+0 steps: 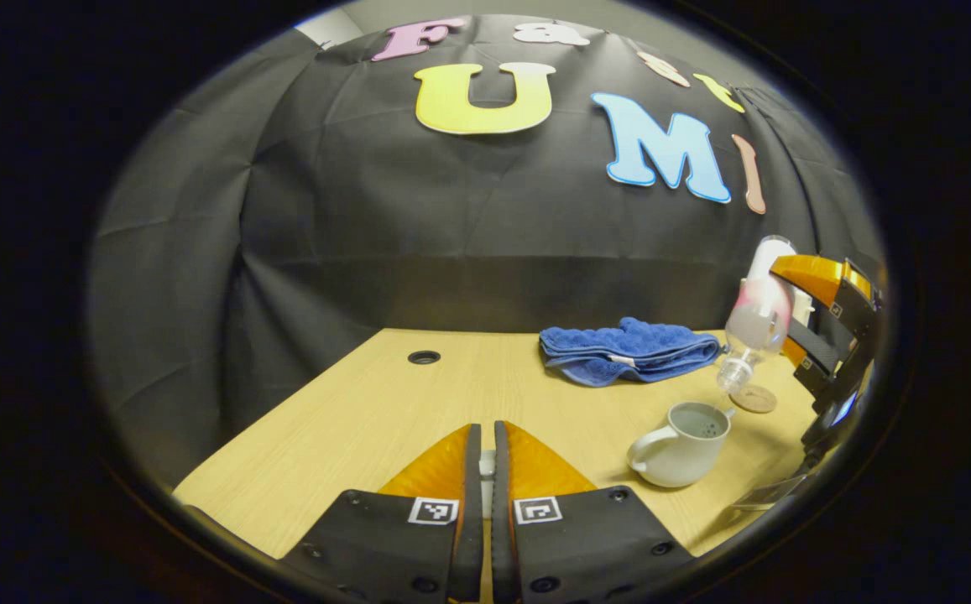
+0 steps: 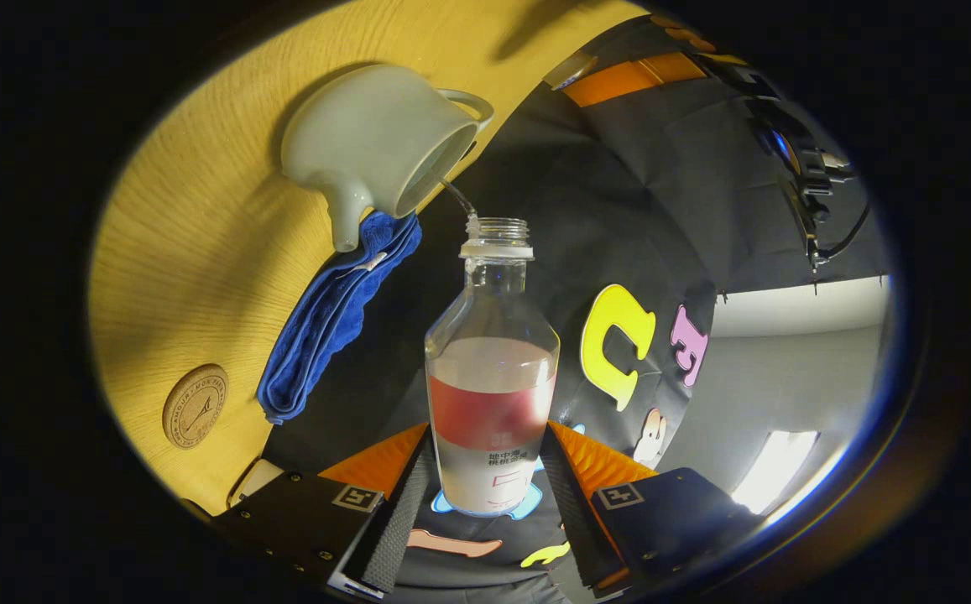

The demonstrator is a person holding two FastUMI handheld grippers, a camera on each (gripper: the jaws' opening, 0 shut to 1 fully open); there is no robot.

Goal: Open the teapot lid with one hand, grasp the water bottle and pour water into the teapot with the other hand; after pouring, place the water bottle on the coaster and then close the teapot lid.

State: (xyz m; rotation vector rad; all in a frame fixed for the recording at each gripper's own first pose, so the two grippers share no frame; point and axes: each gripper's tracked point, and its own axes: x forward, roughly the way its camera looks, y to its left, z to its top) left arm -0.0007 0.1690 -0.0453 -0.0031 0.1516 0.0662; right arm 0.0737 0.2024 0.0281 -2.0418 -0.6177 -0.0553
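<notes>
**Water running from the tilted bottle into the open teapot**

The teapot (image 1: 681,445) stands lidless on the wooden table (image 1: 351,419), handle towards the left tool's camera. In the left gripper view the water bottle (image 1: 755,323) hangs above and just behind the teapot, tipped steeply so its uncapped neck points down at the teapot's mouth. The right tool (image 1: 821,335) grips it from the far side of the teapot.

In the right gripper view the right tool (image 2: 489,470) is clenched on the water bottle (image 2: 492,394), both fingers pressing its labelled lower half. A thin stream of water (image 2: 456,195) runs from the bottle's neck into the teapot (image 2: 380,138); the bottle is partly full.

The left tool (image 1: 485,470) is held low over the table, well to the side of the teapot, its fingers nearly together on a small pale thing that I cannot identify for certain.

The round coaster (image 1: 753,398) lies just behind the teapot, under the bottle's neck. A folded blue towel (image 1: 628,351) lies behind the teapot, near the coaster.
</notes>
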